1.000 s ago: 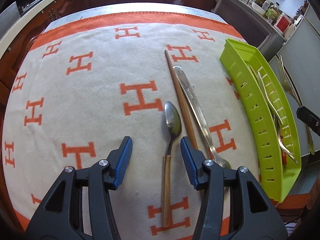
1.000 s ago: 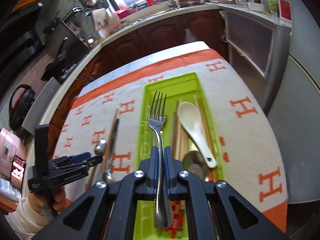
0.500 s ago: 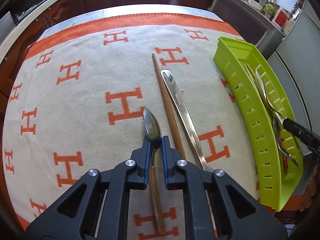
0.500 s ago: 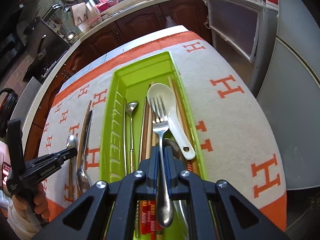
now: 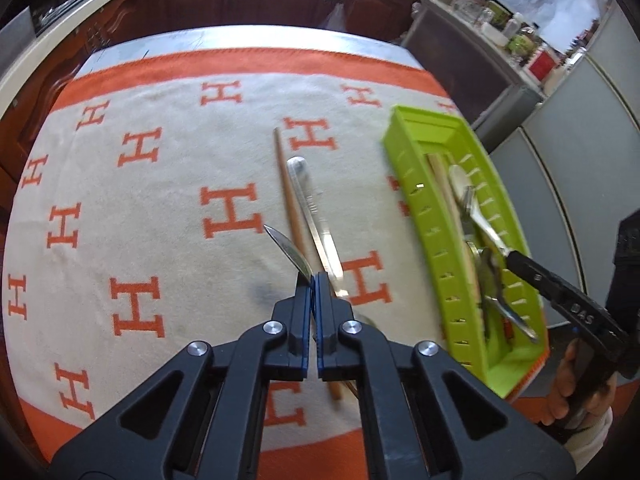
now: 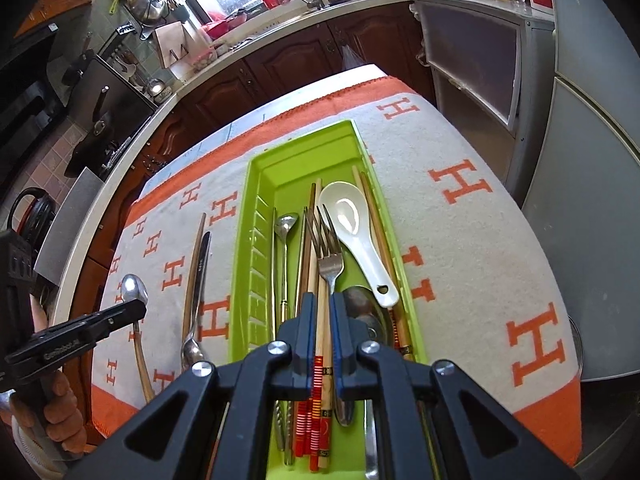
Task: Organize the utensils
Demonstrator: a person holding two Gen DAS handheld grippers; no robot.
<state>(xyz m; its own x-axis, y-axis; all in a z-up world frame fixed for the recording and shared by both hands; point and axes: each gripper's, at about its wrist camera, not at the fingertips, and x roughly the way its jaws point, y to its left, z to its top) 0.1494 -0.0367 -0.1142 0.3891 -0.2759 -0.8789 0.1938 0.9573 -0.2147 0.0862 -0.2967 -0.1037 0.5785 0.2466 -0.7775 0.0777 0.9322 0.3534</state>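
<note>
My left fingers clamp the spoon. I'd carry it level to the tray at the surface's right edge. My right fingers stand barely parted around the fork.

Both grippers are black plastic with blue-padded fingers and silver screws. White lettering marks the right gripper. The person's sleeve is pale.

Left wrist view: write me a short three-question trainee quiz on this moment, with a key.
1. True or false: the left claw is shut on the spoon.
2. Which lies in the tray? A: white spoon. B: frying pan. C: mug.
3. Fill in: the loose wooden stick lies on the ____.
Key: 1 true; 2 A; 3 cloth.
</note>
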